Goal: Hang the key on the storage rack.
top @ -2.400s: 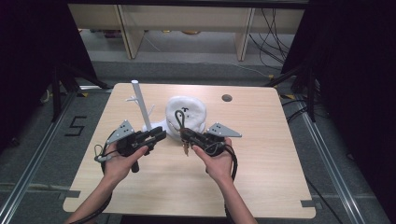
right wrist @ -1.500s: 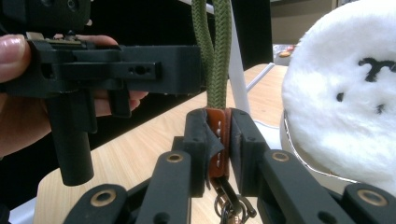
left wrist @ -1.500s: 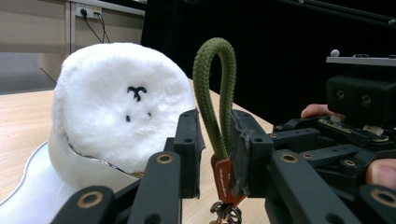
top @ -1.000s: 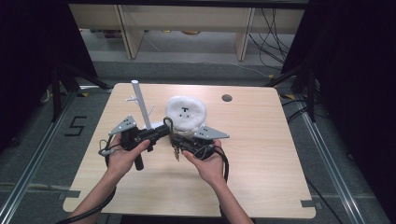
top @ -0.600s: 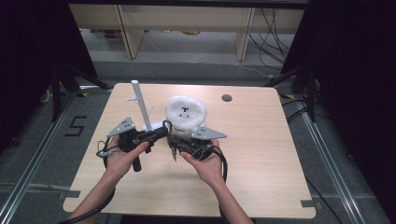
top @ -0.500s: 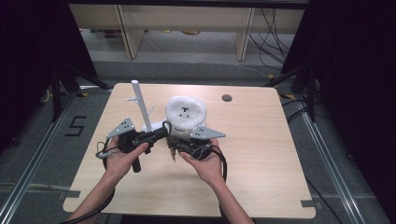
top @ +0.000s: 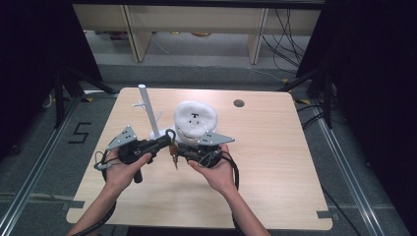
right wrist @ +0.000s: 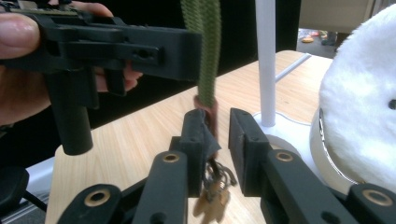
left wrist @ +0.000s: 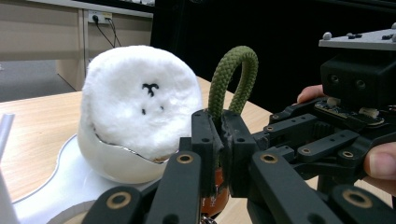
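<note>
Passing: green rope loop with keys, left hand-held gripper pinching it.
Right hand-held gripper: spread; release only once it clamps the leather tab.

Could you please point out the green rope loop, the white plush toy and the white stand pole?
green rope loop [left wrist: 233,74], left gripper view, on the arch above the jaws
white plush toy [top: 195,117], high view, on its fluffy face
white stand pole [top: 146,105], high view, on mid shaft
</note>
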`<state>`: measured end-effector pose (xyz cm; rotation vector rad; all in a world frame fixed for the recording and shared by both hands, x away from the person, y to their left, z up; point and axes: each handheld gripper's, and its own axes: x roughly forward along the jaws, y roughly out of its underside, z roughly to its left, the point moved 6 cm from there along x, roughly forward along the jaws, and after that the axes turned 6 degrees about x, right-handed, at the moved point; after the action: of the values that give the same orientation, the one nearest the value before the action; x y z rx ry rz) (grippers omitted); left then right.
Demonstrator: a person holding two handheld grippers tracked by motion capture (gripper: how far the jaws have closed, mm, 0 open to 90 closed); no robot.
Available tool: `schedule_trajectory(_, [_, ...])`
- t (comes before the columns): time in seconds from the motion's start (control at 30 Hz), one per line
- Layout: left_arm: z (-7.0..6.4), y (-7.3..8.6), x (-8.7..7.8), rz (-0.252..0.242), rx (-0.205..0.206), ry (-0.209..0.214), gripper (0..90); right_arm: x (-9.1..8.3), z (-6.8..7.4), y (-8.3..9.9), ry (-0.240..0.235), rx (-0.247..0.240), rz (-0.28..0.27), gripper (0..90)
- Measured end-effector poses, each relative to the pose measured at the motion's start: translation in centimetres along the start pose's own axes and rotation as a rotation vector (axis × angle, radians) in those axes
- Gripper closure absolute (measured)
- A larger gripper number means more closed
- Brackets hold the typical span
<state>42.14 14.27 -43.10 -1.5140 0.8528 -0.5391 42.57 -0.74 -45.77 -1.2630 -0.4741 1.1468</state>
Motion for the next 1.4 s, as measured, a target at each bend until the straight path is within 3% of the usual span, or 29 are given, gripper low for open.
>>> schedule_trajectory(0.03, [0.1,0.0,-0.1,0.004,0.005,-0.005,84.9,0.0,-0.2,-0.1,0.009,-0.017,-0.004,74.7])
schedule_trajectory(0.17, [0.6,0.0,-0.6,0.004,0.009,-0.019,85.0,-0.2,-0.1,-0.1,0.004,-0.003,0.005,70.4])
schedule_trajectory(0.27, [0.9,-0.1,-1.0,-0.007,0.007,-0.026,85.0,-0.7,-0.3,-0.2,0.027,0.009,0.008,66.9])
schedule_trajectory(0.37, [1.3,0.0,-1.5,0.001,0.019,-0.044,84.9,-1.5,-0.6,-0.4,0.044,-0.008,0.005,65.5])
schedule_trajectory(0.43, [1.5,0.1,-1.8,0.004,0.022,-0.052,85.0,-2.4,-0.9,-0.5,0.066,0.004,0.001,65.1])
schedule_trajectory(0.53, [1.8,0.1,-2.3,0.003,0.024,-0.068,84.9,-3.8,-1.6,-0.6,0.090,-0.018,-0.009,64.6])
schedule_trajectory(0.63, [2.2,0.2,-2.8,0.003,0.024,-0.083,84.9,-5.3,-2.3,-0.5,0.127,0.007,-0.019,63.5])
schedule_trajectory(0.67, [2.3,0.2,-2.9,0.002,0.022,-0.085,84.9,-5.9,-2.7,-0.5,0.137,-0.010,-0.023,63.1])
schedule_trajectory(0.73, [2.5,0.2,-3.2,0.002,0.026,-0.093,84.9,-6.9,-3.2,-0.3,0.155,0.002,-0.025,61.8])
schedule_trajectory(0.9, [3.0,0.3,-3.7,-0.016,0.020,-0.104,84.9,-9.4,-3.8,1.0,0.206,0.059,-0.022,60.1])
schedule_trajectory(0.93, [3.1,0.4,-3.9,-0.002,0.022,-0.116,84.9,-9.9,-4.2,1.3,0.208,0.038,-0.027,59.8])
schedule_trajectory(1.1, [3.5,0.4,-4.3,-0.001,0.020,-0.130,84.9,-12.5,-5.6,3.0,0.280,0.084,-0.043,57.9])
schedule_trajectory(1.2, [3.7,0.5,-4.5,0.000,0.018,-0.140,84.9,-13.6,-6.0,3.8,0.321,0.126,-0.055,57.7])
schedule_trajectory(1.3, [4.1,0.4,-4.7,0.004,0.018,-0.154,84.9,-14.5,-6.8,4.6,0.343,0.110,-0.066,57.5])
schedule_trajectory(1.4, [4.5,0.4,-4.9,-0.001,0.023,-0.162,84.9,-15.2,-7.3,5.4,0.361,0.144,-0.067,57.3])
